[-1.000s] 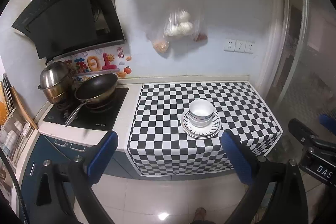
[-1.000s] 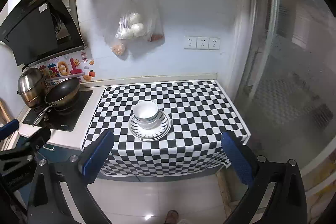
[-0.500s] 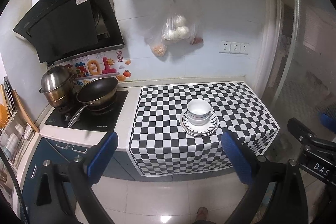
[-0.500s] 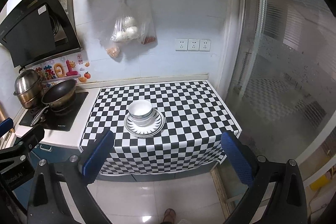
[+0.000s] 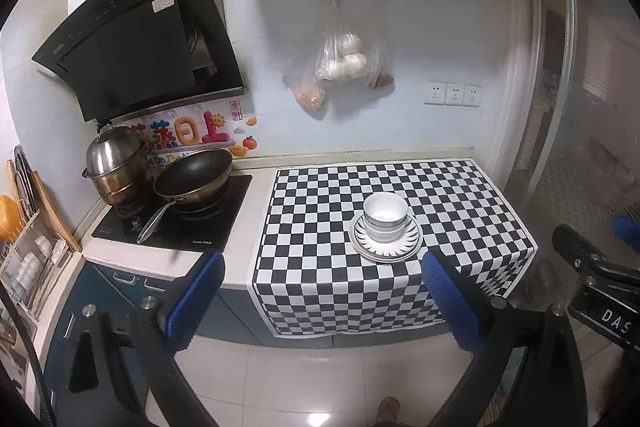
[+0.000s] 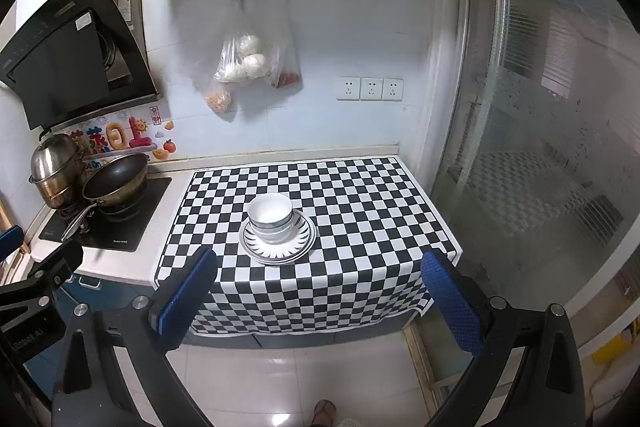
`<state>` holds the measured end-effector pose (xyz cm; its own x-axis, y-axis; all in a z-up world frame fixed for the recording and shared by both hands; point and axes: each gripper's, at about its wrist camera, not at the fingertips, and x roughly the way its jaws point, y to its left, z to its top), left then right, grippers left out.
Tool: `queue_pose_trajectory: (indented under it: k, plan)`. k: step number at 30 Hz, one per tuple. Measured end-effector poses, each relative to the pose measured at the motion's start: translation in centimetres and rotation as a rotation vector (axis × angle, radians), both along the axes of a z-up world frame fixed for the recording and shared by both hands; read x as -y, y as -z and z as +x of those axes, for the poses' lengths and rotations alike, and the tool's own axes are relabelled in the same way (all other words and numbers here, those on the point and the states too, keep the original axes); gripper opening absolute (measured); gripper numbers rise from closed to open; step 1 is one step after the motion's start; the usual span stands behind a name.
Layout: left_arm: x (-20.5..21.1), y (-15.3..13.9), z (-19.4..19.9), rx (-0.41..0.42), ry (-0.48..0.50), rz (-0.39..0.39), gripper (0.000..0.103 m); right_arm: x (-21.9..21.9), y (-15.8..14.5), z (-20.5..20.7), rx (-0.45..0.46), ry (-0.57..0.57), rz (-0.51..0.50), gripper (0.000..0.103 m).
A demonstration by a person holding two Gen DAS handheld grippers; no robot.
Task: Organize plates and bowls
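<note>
Well back from the table (image 5: pixel 248 223), we hold both tongs out over the tiled floor (image 6: pixel 320 379), each spread wide with nothing between its blue pads. Ahead of the left tongs (image 5: pixel 320 291) and a little toward their right finger, the stacked bowls (image 5: pixel 385 217) sit on the striped plates (image 5: pixel 386 245), which rest on the checkered cloth (image 5: pixel 320 207) near its front edge. From the right tongs (image 6: pixel 320 291), the same stack lies ahead and slightly toward their left finger, with open air between it and the tips. Beyond the left finger of either tongs stands the stove (image 5: pixel 176 219) with a black wok (image 5: pixel 194 175), its handle pointing toward us, and a steel pot (image 5: pixel 114 163) behind it. Above them hangs the range hood (image 5: pixel 136 31). Straight ahead on the wall, plastic bags (image 6: pixel 248 59) hang from a rail. A glass door (image 6: pixel 540 147) closes off the side past the right finger.
</note>
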<state>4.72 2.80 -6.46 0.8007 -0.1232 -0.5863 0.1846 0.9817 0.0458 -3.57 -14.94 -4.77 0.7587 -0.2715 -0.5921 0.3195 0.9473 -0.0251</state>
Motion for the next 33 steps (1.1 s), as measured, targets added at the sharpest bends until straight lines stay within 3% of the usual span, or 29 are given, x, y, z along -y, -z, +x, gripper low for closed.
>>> queue_pose_trajectory:
  k: [33]
  plan:
    - [0.3,0.7,1.5,-0.026,0.022,0.006,0.101,0.7,1.0,1.1,-0.021,-0.001,0.012,0.103]
